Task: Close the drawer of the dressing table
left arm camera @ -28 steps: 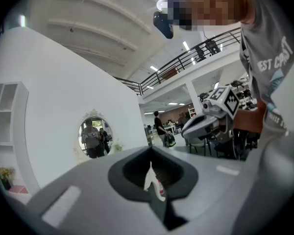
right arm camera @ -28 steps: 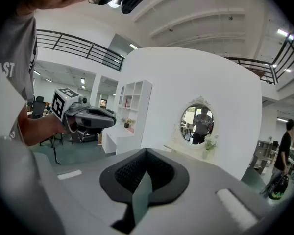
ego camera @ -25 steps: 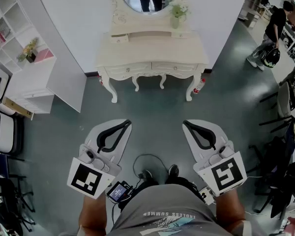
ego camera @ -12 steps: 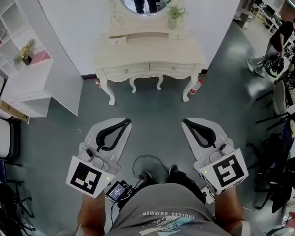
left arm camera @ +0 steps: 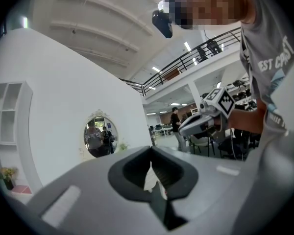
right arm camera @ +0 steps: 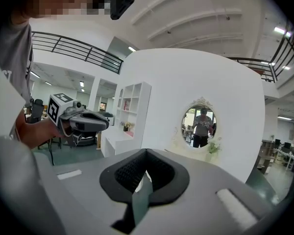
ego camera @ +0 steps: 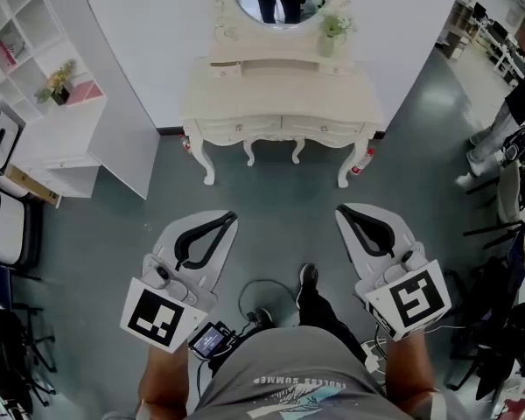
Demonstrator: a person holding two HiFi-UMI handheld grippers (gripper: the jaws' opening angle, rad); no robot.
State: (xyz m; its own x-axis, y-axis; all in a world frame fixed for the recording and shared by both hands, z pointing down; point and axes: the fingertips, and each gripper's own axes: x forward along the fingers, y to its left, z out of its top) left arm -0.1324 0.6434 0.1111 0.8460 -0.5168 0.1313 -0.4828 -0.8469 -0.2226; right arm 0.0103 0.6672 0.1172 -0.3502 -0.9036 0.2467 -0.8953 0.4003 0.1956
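Note:
The cream dressing table stands against the white wall, well ahead of me across the grey floor. Two wide front drawers sit under its top. A small upper drawer at the table's left seems to stick out slightly. My left gripper and right gripper are held side by side low in the head view, far short of the table, both shut and empty. The left gripper and right gripper each point toward the round mirror.
A potted plant stands on the table's right. A red bottle lies by its right leg. White shelving and chairs line the left. A person and more chairs are at the right. A cable lies by my feet.
The wearer has stepped, one foot now forward between the grippers. The right gripper has shifted slightly right; the table sits a little further right in view. Both grippers stay shut.

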